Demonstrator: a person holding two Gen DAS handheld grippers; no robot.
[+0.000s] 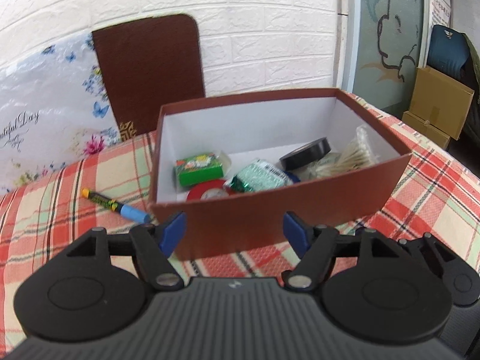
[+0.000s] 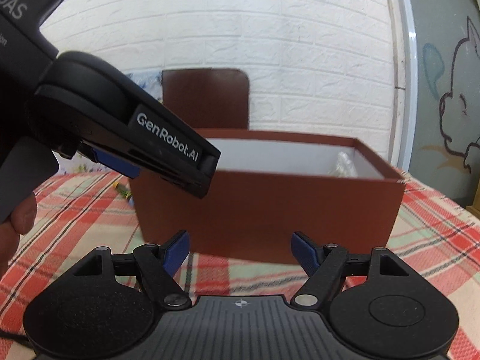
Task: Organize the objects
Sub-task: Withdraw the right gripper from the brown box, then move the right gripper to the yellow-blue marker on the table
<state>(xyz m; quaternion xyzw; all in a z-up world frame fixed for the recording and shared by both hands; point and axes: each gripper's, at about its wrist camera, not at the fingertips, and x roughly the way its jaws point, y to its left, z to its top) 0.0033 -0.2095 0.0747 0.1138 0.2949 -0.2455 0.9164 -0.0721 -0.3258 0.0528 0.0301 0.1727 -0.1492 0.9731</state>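
Brown card walls stand straight ahead of both tools: the box (image 1: 279, 210) sits on the plaid cloth (image 1: 60, 204) just beyond the left gripper (image 1: 234, 231), whose blue-padded fingers are spread apart and hold nothing. Inside, seen over the near rim, lie a green packet (image 1: 199, 168), a red tape roll (image 1: 210, 193), a foil pouch (image 1: 258, 177), a black tape roll (image 1: 306, 151) and a bag of cotton swabs (image 1: 354, 156). One thing is left outside, a marker (image 1: 115, 205) with a blue cap, lying on the cloth ahead and to the left of the left gripper, its capped end close beside the box's left corner. The sorting looks nearly done, and the step in hand is probably fetching that marker. That would call for swinging left, lowering the fingers astride the barrel and closing. The box wall crowds the capped end, so the yellow end farther left offers freer room. The right gripper (image 2: 240, 249) is likewise parted and empty, low before the box's front wall, with the left tool passing above and to its left; the two bodies could knock if both move together.
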